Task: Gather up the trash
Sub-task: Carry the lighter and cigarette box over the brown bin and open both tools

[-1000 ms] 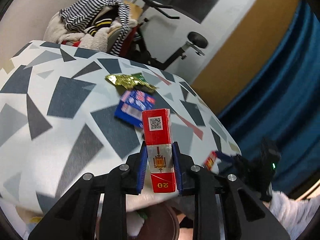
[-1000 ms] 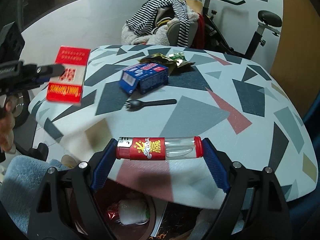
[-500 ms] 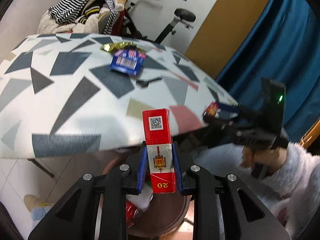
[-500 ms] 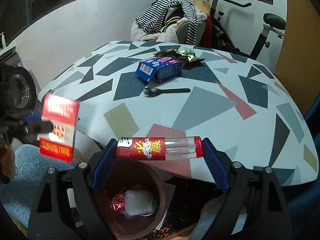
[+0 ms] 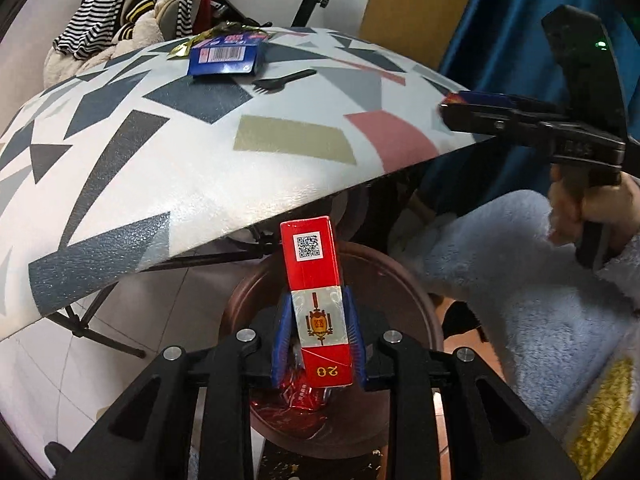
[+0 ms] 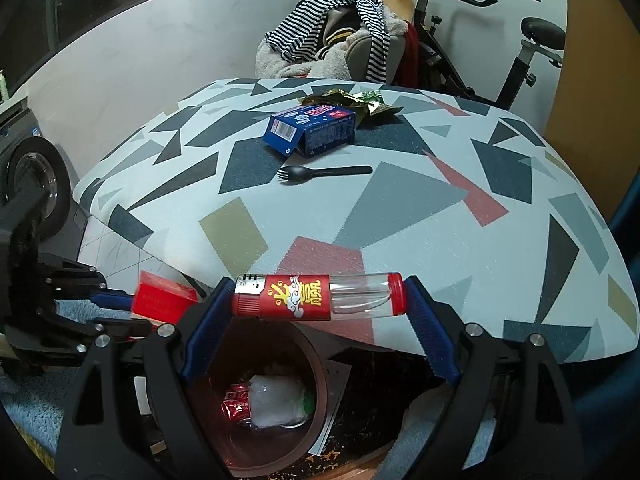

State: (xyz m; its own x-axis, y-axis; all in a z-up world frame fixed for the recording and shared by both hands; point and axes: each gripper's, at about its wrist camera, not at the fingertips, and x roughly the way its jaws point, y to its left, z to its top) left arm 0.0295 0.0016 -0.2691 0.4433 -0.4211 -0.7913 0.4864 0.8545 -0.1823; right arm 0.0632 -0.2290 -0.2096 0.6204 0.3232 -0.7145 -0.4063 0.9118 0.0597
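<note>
My left gripper (image 5: pixel 317 340) is shut on a red cigarette pack (image 5: pixel 316 292) and holds it above the brown trash bin (image 5: pixel 416 312) below the table edge. The pack also shows in the right wrist view (image 6: pixel 164 300). My right gripper (image 6: pixel 316 312) is shut on a red and clear lighter (image 6: pixel 318 296), held lengthwise between the pads above the bin (image 6: pixel 316 400), which holds a crushed can and white trash. A blue box (image 6: pixel 310 130), a black fork (image 6: pixel 324 172) and gold wrappers (image 6: pixel 352 100) lie on the patterned table (image 6: pixel 460 240).
A chair piled with striped clothes (image 6: pixel 340 40) and an exercise bike (image 6: pixel 520 48) stand behind the table. A blue curtain (image 5: pixel 500 32) hangs at the right. The table's folding legs (image 5: pixel 92 320) stand beside the bin.
My left gripper has moved with the pack from over the table down past its edge to above the bin. My right gripper with the lighter has drawn back toward the bin.
</note>
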